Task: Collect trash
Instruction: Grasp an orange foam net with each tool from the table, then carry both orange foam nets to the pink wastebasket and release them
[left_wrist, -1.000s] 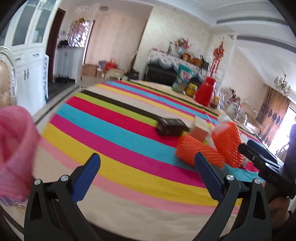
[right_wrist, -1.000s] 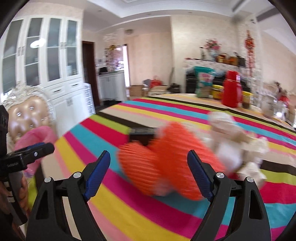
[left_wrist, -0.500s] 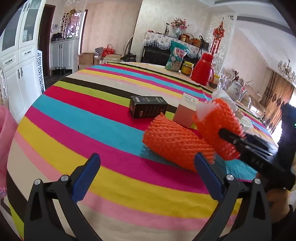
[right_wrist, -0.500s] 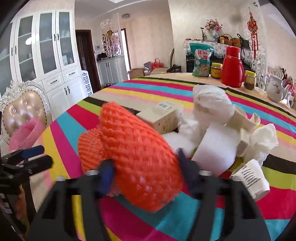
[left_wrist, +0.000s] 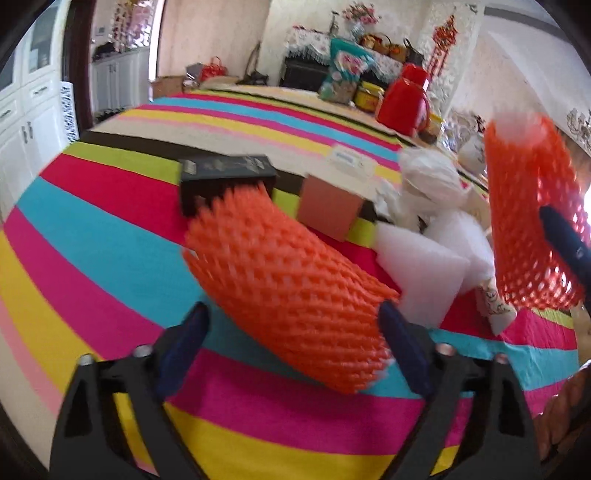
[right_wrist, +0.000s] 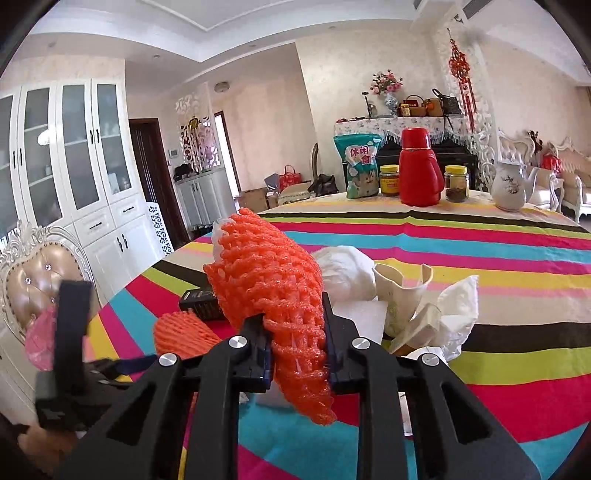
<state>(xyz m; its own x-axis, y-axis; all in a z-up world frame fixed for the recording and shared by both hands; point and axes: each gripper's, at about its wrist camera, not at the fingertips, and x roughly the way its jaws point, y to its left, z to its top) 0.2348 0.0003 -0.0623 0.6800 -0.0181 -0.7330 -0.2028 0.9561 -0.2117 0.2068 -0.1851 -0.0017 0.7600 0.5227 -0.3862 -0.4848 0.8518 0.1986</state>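
Note:
Two orange foam nets are in play. One orange foam net (left_wrist: 288, 295) lies on the striped tablecloth (left_wrist: 92, 258) between the fingers of my left gripper (left_wrist: 291, 317). Its jaws are closing around the net, and the pads are not squeezing it. The other orange foam net (right_wrist: 273, 288) is raised off the table, pinched at its lower end in my right gripper (right_wrist: 293, 317), whose jaws are still tightening. In the left wrist view that held net (left_wrist: 528, 206) hangs at the right.
Behind the nets lie a black box (left_wrist: 225, 177), a pinkish carton (left_wrist: 328, 210), white foam pieces (left_wrist: 417, 273), crumpled tissue (right_wrist: 343, 269) and a crushed paper cup (right_wrist: 402, 291). A red thermos (right_wrist: 421, 173), jars and a teapot (right_wrist: 511, 184) stand at the far edge. A pink bag (right_wrist: 40, 343) hangs by the chair.
My right gripper shut on one orange net and lifted it off the table. My left gripper moved forward and down over the other net, and its jaws began to narrow.

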